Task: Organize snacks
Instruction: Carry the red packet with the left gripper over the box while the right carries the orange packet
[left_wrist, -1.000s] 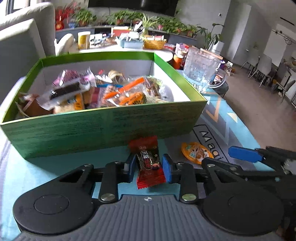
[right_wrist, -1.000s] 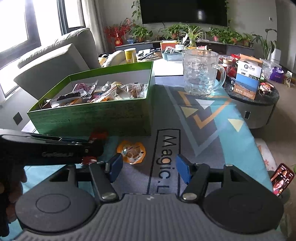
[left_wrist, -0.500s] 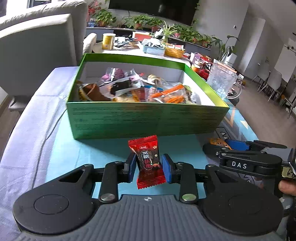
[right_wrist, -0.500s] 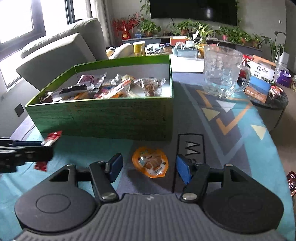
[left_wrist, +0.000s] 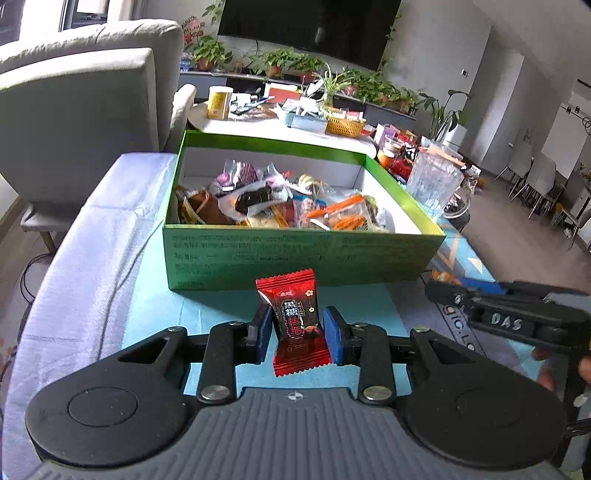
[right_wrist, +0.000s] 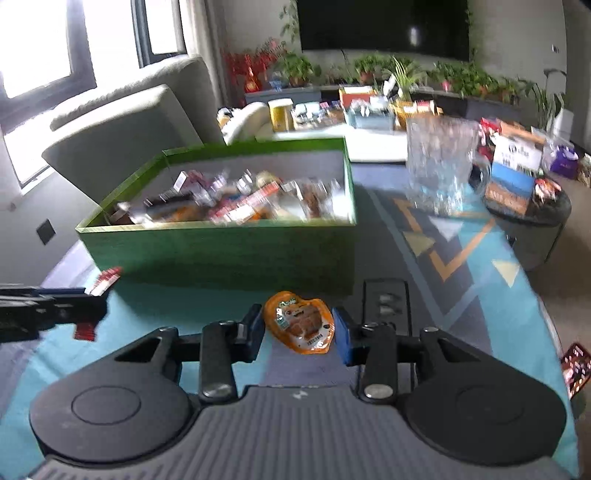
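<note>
My left gripper (left_wrist: 297, 334) is shut on a red candy packet (left_wrist: 291, 295), held upright above the blue cloth in front of the green box (left_wrist: 295, 254). The box holds several wrapped snacks (left_wrist: 280, 206). In the right wrist view an orange snack packet (right_wrist: 301, 319) sits between the blue pads of my right gripper (right_wrist: 299, 328). Its jaws are closing, and both pads touch the packet's edges. The box (right_wrist: 221, 254) stands just beyond it. Each gripper shows in the other's view: the right one (left_wrist: 509, 314) at the right, the left one (right_wrist: 48, 306) at the left.
A glass mug (right_wrist: 439, 166) stands right of the box on the patterned cloth. A round dark side table (right_wrist: 528, 206) with cartons is further right. A grey sofa (left_wrist: 74, 110) is at the left and a cluttered white table (left_wrist: 280, 125) behind the box.
The right jaws have narrowed onto the orange packet, which was lying loose between them. The left gripper has drawn back from the box and risen a little, still holding the red candy.
</note>
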